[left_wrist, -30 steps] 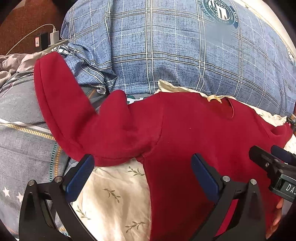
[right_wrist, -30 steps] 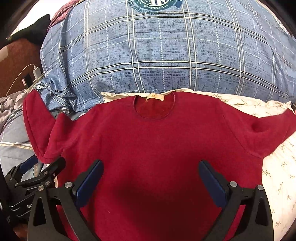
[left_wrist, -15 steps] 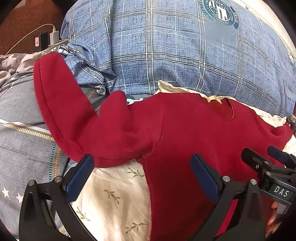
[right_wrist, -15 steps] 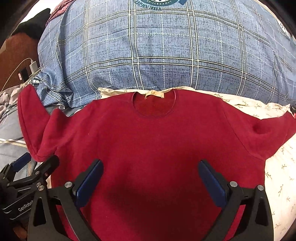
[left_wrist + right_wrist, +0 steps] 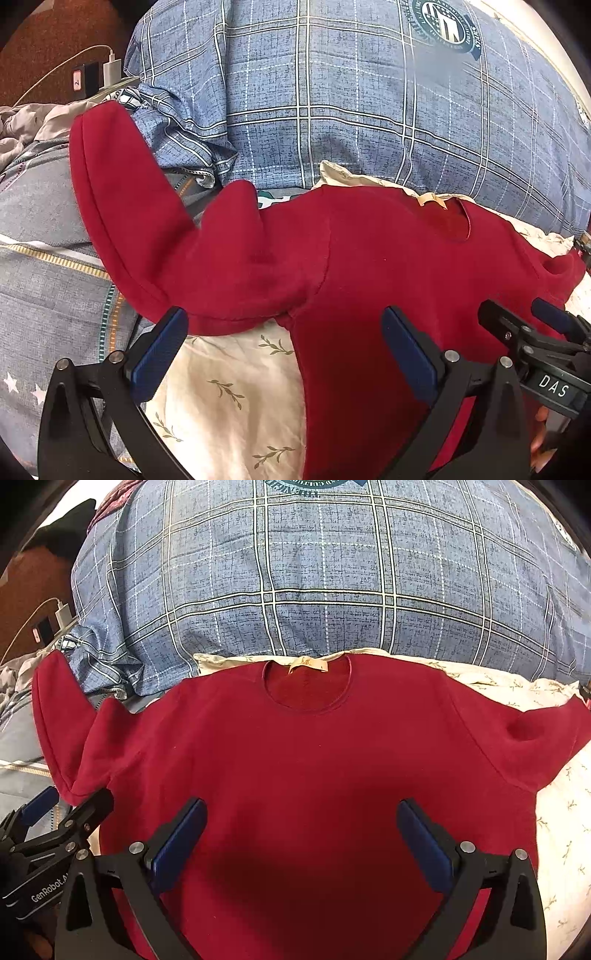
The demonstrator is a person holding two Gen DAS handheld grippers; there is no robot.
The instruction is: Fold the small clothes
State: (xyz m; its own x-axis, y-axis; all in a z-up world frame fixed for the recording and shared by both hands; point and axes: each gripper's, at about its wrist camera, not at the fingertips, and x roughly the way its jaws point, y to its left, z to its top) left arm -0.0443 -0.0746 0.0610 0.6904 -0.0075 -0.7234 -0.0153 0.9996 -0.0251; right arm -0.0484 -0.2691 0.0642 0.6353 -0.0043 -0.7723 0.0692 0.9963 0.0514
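Red sweater [image 5: 306, 760] matt fleecy knit; plaid quilt [image 5: 317, 583] woven cotton; hand-held gripper pads [image 5: 177, 843] ribbed

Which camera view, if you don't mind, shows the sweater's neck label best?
The right wrist view: the neck label faces the camera, centred in the red sweater collar. The left wrist view shows it obliquely, off to the side.

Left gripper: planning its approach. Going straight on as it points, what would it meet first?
Likely the red sweater near the underarm where its left sleeve joins; depth is uncertain. Left gripper is open.

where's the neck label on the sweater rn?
Right wrist view, top centre: the label sits at the back of the sweater's collar, just below the plaid pillow.
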